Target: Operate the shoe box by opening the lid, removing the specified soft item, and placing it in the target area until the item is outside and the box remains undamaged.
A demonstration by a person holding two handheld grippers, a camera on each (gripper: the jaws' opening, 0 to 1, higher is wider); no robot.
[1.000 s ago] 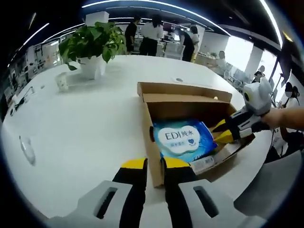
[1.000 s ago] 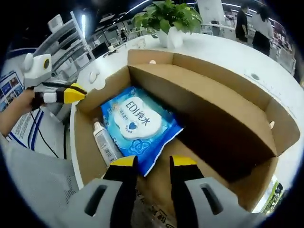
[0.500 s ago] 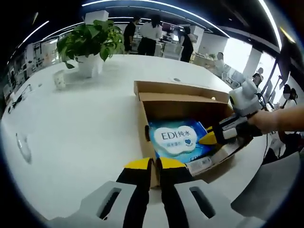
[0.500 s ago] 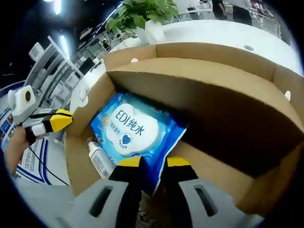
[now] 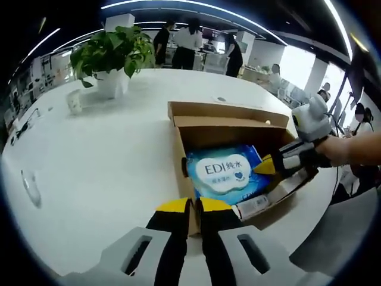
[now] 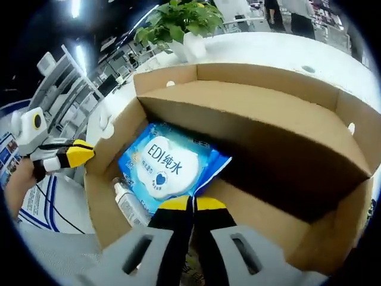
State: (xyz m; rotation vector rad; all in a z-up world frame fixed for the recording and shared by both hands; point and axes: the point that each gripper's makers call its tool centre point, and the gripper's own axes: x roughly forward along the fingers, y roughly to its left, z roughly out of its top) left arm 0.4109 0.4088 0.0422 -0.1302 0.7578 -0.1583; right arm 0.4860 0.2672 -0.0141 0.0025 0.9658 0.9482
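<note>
An open cardboard shoe box [image 5: 181, 149] [image 6: 256, 128] lies on a white table, its lid [image 5: 229, 112] folded back. Inside is a blue wet-wipes pack [image 5: 223, 173] [image 6: 164, 170] printed "EDI", with a white bottle [image 5: 253, 205] [image 6: 127, 202] beside it. My right gripper [image 6: 191, 204] [image 5: 266, 167] reaches into the box, shut on the pack's near edge, and one corner of the pack is lifted. My left gripper [image 5: 192, 206] [image 6: 80, 154] is at the box's near side wall, jaws pressed together on the wall's rim.
A potted plant [image 5: 113, 56] [image 6: 181, 24] and a small white cup [image 5: 75, 101] stand on the table [image 5: 101, 161] beyond the box. Several people stand at the far end of the room. The table's edge runs close past the box on the right gripper's side.
The right gripper's jaws have gone from apart to shut on the pack's edge. The left gripper's jaws narrowed onto the box wall a second ago and have held since.
</note>
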